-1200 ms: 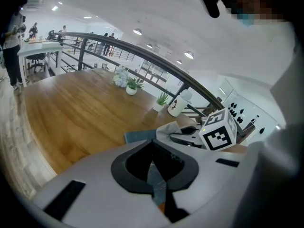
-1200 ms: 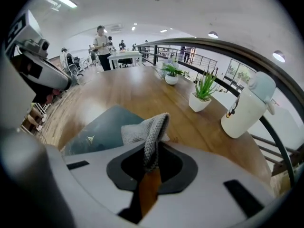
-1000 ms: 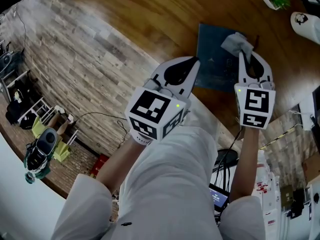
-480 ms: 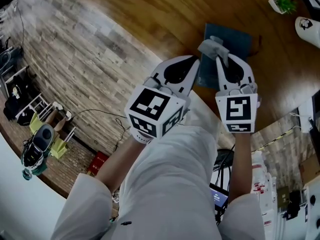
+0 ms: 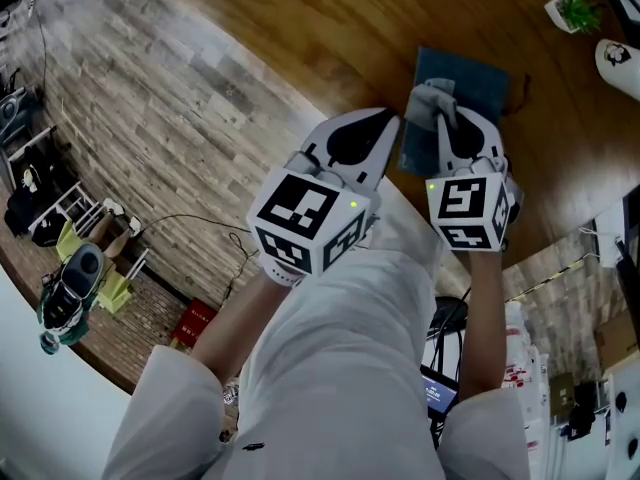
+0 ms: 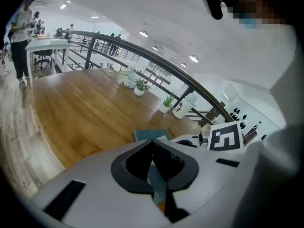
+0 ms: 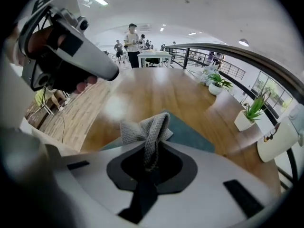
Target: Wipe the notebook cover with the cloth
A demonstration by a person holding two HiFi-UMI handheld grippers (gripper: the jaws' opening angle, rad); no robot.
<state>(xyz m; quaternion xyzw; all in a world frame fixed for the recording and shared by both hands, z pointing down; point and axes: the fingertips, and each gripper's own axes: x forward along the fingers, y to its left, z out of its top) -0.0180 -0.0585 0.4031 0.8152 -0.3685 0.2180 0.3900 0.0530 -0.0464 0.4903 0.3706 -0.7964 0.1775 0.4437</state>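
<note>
I saw the wooden tabletop [image 5: 300, 28] carrying the teal notebook [image 5: 482, 76] close to its near edge. My left gripper [image 5: 393, 120] hung just beside the notebook's left edge, its 2 jaws pressed together on nothing. My right gripper [image 5: 441, 110] pinched the grey cloth [image 5: 430, 96] over the cover's near-left corner.

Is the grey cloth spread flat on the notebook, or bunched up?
Bunched up: the cloth hangs in folds, pinched between the right gripper's closed jaws over the notebook.
</note>
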